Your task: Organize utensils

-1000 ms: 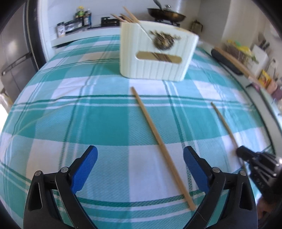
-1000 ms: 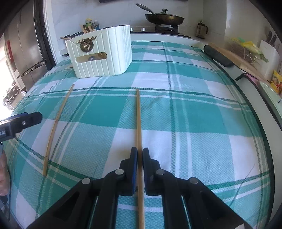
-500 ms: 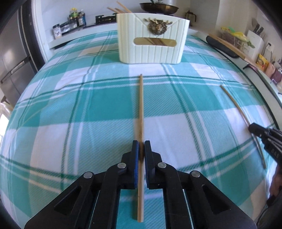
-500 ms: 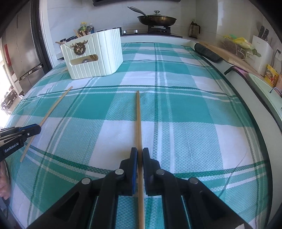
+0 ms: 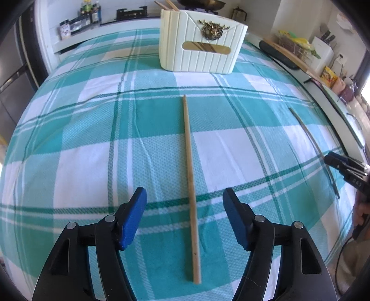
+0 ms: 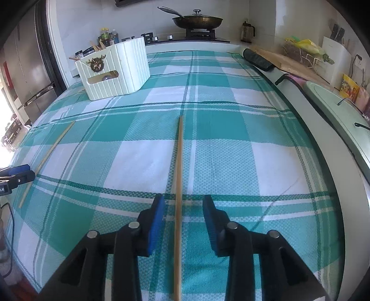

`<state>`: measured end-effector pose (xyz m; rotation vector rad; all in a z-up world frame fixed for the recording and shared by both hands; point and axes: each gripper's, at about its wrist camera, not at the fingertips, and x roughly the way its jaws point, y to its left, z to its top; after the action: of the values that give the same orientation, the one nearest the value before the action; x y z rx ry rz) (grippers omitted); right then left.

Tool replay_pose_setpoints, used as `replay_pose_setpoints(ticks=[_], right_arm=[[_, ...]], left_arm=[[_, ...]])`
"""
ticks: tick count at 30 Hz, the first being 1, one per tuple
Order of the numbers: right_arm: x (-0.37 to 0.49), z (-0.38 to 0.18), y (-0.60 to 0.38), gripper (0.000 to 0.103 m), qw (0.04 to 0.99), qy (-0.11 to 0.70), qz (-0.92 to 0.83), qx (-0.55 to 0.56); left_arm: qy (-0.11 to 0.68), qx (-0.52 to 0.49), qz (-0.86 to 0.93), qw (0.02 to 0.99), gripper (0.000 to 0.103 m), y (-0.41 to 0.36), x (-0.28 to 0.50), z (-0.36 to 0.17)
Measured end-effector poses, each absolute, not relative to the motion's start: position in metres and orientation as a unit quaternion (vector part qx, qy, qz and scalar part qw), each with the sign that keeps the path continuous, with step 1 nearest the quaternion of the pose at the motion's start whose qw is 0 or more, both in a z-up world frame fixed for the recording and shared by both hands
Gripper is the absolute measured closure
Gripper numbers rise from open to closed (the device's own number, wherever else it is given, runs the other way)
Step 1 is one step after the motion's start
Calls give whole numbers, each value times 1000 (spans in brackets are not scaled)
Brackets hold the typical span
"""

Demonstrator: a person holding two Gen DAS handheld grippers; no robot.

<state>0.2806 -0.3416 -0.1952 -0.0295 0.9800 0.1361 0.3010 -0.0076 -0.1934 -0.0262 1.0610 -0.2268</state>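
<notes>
Two wooden chopsticks lie apart on the green-and-white checked cloth point(image 5: 92, 143). One chopstick point(image 5: 189, 166) runs lengthwise between the blue pads of my left gripper point(image 5: 184, 196), whose jaws are opening and do not touch it. In the right wrist view the other chopstick point(image 6: 179, 166) lies between the pads of my right gripper point(image 6: 183, 201), also opening and clear of the wood. A cream ribbed utensil caddy point(image 5: 201, 51) point(image 6: 115, 69) with a brass emblem stands at the far side, with several chopsticks sticking out of it.
A lidded pan point(image 6: 196, 20) sits on the stove behind the table. Bottles point(image 5: 90, 11) line the back ledge and a fridge point(image 6: 30, 76) stands left. Along the right edge lie a dark roll point(image 6: 259, 60), a wooden board and a pale green tray point(image 6: 335, 111).
The left gripper went from open to shut on its chopstick, then opened again. The right gripper, shut on its chopstick before, has opened. Both views shifted sideways across the cloth.
</notes>
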Motion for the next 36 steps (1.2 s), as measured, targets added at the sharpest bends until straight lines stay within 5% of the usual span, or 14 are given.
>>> replay_pose_setpoints(ticks=[16,22,24,27,36], right_arm=[[327,-202,-325,64,816,558,123,-90],[365,-203,-307,64,811,562,127,-99],[384,-204,-304,70,815,559,121,-86],[405,-204,-298,96,826,544,106,-103],[381,-136,-313,97,885,444,137,-8]], left_arm=[[540,57,-120,831,39,-12,366,-202],[545,63,-124,827,70,-25,394,-200],[546,57,-126,826,96,-29,403,-200],[543,39,-122,830,98,-29,410,-198],[439,-28,-129,889,99,1,365,-124]])
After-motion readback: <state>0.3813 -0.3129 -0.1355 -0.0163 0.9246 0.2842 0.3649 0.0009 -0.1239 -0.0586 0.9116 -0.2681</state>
